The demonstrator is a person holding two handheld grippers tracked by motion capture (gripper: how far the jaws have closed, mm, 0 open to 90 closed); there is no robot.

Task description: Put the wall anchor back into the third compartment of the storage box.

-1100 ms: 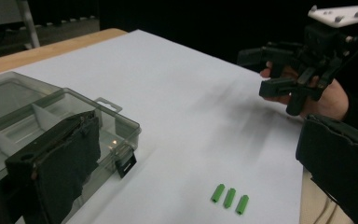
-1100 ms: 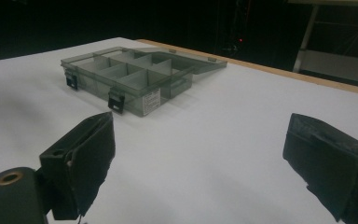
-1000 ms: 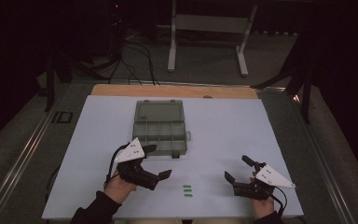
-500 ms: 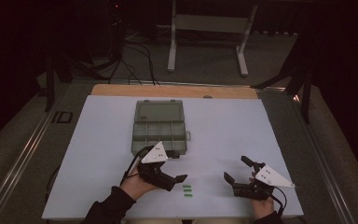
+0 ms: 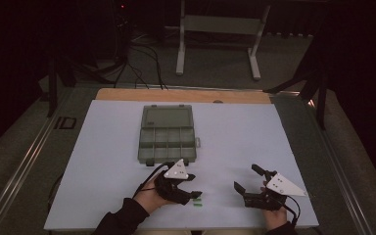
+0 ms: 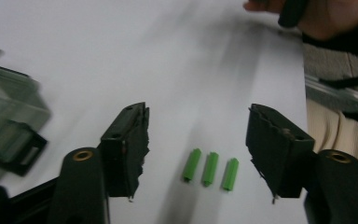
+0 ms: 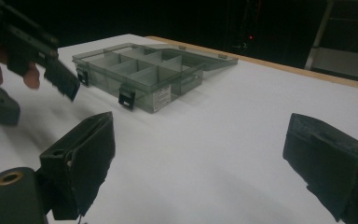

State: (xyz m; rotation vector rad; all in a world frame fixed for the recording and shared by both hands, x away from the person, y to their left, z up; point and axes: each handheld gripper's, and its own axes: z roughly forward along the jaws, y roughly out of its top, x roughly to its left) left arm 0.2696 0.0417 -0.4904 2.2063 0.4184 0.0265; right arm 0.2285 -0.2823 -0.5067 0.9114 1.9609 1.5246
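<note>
3 green pegs (image 6: 209,169) lie side by side on the white tabletop (image 5: 274,132), close to its near edge, and our left gripper (image 5: 194,192) has just travelled rightward to reach them. A second ago it sat well to the left of them; now its tips hang right over the small green row (image 5: 197,200) in the high view. In the left gripper view the jaws stand wide apart with all 3 pegs lying between them, untouched, and nothing is held.

Our right gripper (image 5: 249,186) has not shifted: it rests near the tabletop's front right corner, jaws spread wide and empty, pointing toward the organizer box (image 7: 144,74). That box (image 5: 167,134) lies open farther back on the tabletop, well apart from the pegs, its lid folded away from us and its compartments looking empty as far as we can tell.

We judge that the approach is done and the pick-up is not yet begun. Since the jaws bracket all 3 pegs at once, closing from here would likely crowd them together; taking 1 cleanly probably calls for shifting sideways so that a single peg sits between the pads. The likely destination is a compartment of the box, though which 1 we cannot tell.
</note>
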